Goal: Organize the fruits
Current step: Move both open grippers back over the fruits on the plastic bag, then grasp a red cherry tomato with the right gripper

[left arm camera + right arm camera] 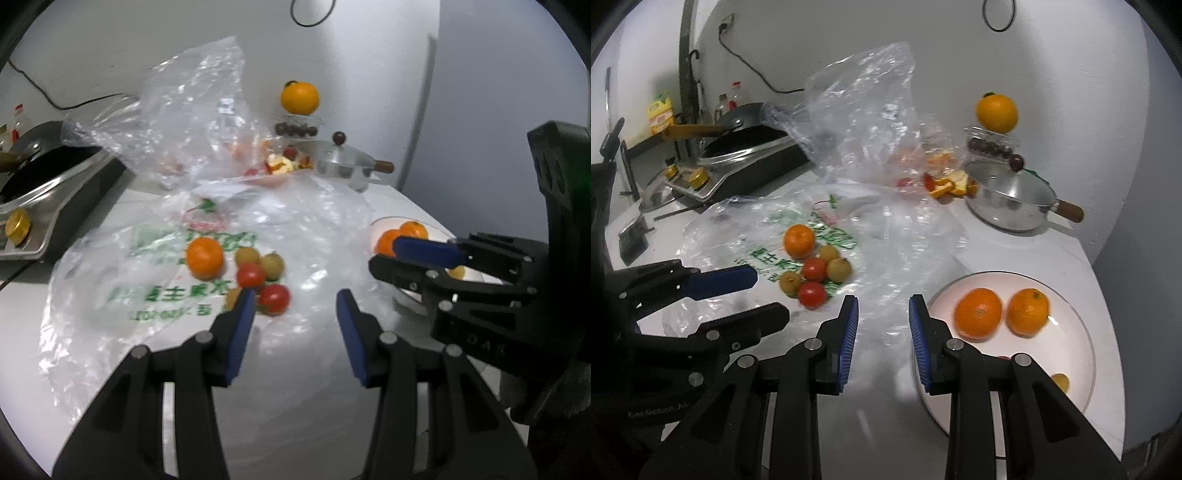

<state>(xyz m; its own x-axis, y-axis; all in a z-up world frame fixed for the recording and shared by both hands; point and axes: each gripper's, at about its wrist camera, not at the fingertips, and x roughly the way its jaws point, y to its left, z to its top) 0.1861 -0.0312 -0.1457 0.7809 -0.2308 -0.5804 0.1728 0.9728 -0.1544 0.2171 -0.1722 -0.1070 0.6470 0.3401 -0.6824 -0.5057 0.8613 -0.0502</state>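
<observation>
1. Nearest the lens in the left wrist view, the left gripper (pixel 295 304) with blue-padded black fingers holds its jaws apart over crinkled plastic, with nothing between them.
2. Seen in its own view, the right gripper (pixel 883 312) also shows a gap between its blue pads and grips nothing; it hangs just left of the round white plate (pixel 1075 354).
3. Two whole oranges (pixel 978 313) lie side by side on that plate, with a small yellowish fruit (pixel 1060 381) near its near rim.
4. Left of the plate, on the clear plastic bag with green printing (pixel 764 236), sit one orange tangerine (pixel 799 240), two red tomatoes (pixel 812 294) and several small yellow-brown round fruits (pixel 839 268), clustered and touching.
5. More crumpled clear plastic (pixel 864 110) rises behind the cluster and partly screens the orange peel scraps (pixel 951 186) farther back.
6. Far right stands a lidded steel saucepan with a wooden handle (pixel 1012 201); behind it a large orange (pixel 996 112) rests on a clear box of dark round fruits (pixel 990 147).
7. Far left are a dark wok (pixel 738 122) and a steel countertop cooker (pixel 746 162).
</observation>
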